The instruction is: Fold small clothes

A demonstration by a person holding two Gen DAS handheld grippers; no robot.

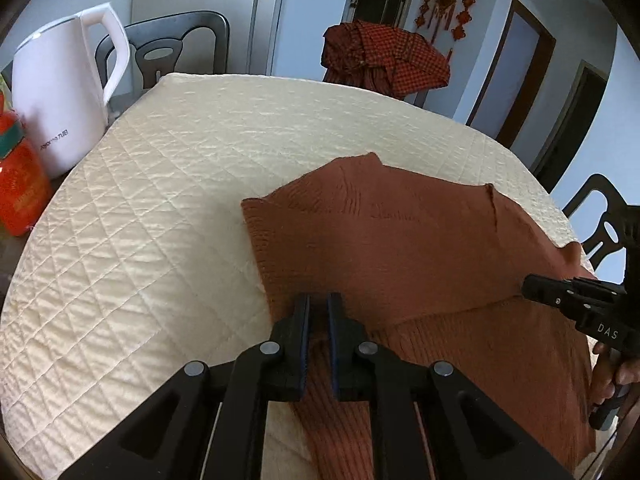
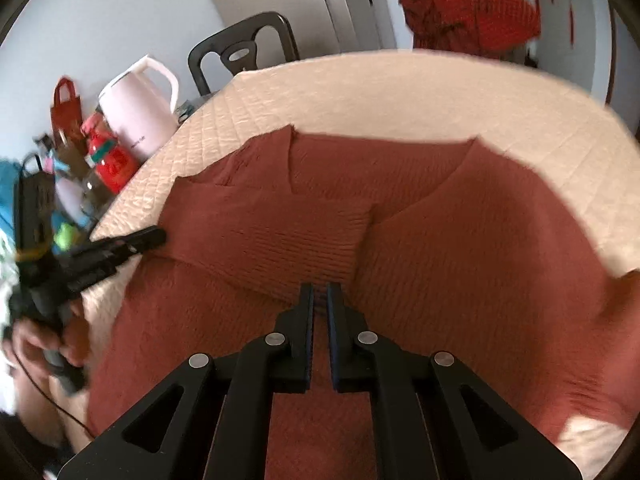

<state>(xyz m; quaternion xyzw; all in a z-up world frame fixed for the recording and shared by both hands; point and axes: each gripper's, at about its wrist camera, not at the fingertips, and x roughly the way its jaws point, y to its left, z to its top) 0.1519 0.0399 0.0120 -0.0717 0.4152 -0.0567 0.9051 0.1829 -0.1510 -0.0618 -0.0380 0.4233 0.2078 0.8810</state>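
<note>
Two pairs of tongs work at one rust-brown knitted garment [image 1: 400, 240] that lies on the cream quilted cover [image 1: 180, 200] of a round desk. The left tongs [image 1: 319, 300] are closed nearly all the way, with a fold of the knit pinched between their blue-lined pads at the garment's left edge. The right tongs [image 2: 320, 290] are likewise narrowed to a slit and clamp the edge of a folded-over flap of the same garment, near its middle. In the left wrist view the right tongs come in from the right edge with their tips on the cloth, a hand [image 1: 612, 376] behind them on the handle. The part of the garment nearest the tongs is raised and doubled over the rest, which spreads flat on the cover. Beside the cover, on the left, stand a white kettle [image 1: 64, 92] and a red jar [image 1: 20, 192]. Behind the desk a dark chair [image 1: 172, 48] is visible, and a red checked cloth [image 1: 388, 60] hangs over another chair.
</note>
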